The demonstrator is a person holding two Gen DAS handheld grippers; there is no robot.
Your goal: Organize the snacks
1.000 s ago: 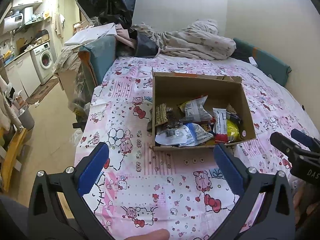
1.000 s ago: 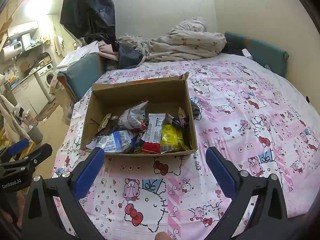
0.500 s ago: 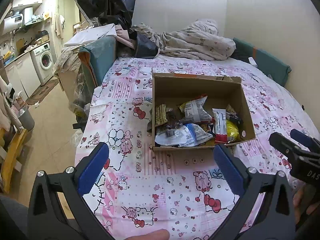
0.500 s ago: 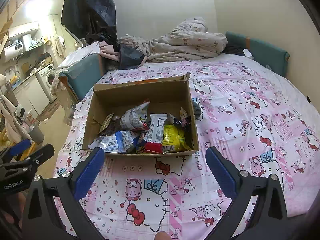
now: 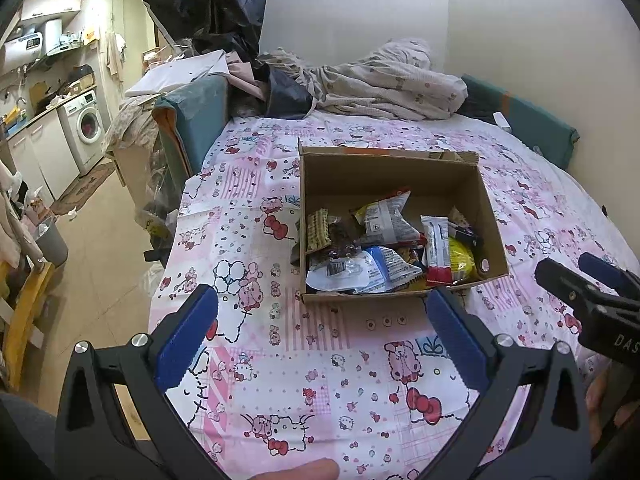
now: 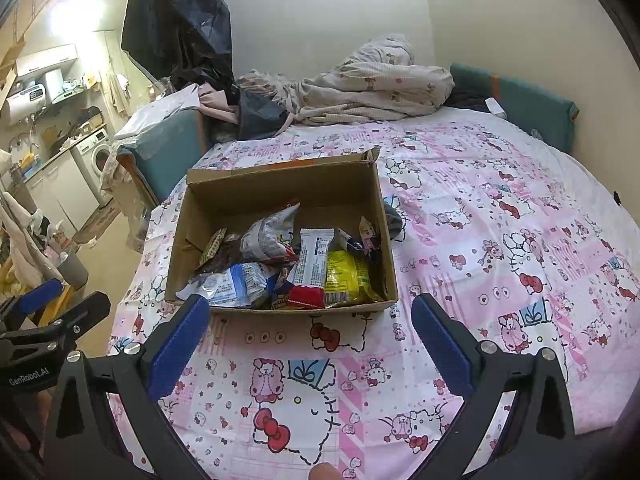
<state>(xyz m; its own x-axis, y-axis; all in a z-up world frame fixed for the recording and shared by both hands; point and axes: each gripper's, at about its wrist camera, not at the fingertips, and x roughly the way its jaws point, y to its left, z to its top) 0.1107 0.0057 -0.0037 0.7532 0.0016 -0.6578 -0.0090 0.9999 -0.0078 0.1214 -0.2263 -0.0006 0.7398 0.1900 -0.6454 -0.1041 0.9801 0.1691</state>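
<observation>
An open cardboard box (image 5: 384, 172) (image 6: 280, 184) sits on a bed with a pink cartoon sheet. Inside lie several snack packets: a white and red bar (image 5: 437, 248) (image 6: 311, 266), a yellow packet (image 5: 461, 261) (image 6: 346, 278), a grey bag (image 5: 384, 218) (image 6: 272, 234) and a blue and white packet (image 5: 390, 266) (image 6: 236, 284). My left gripper (image 5: 320, 338) is open and empty, just in front of the box. My right gripper (image 6: 310, 340) is open and empty, also in front of the box. Each gripper shows at the edge of the other's view.
A crumpled duvet (image 6: 368, 84) and dark clothes (image 6: 256, 112) lie at the bed's far end. A teal cushion (image 6: 520, 100) runs along the right wall. A teal chair (image 5: 192, 120) stands left of the bed. A washing machine (image 5: 86, 128) is beyond.
Both grippers have drifted slightly; the box sits a little higher in the right wrist view. Nothing was picked up or let go.
</observation>
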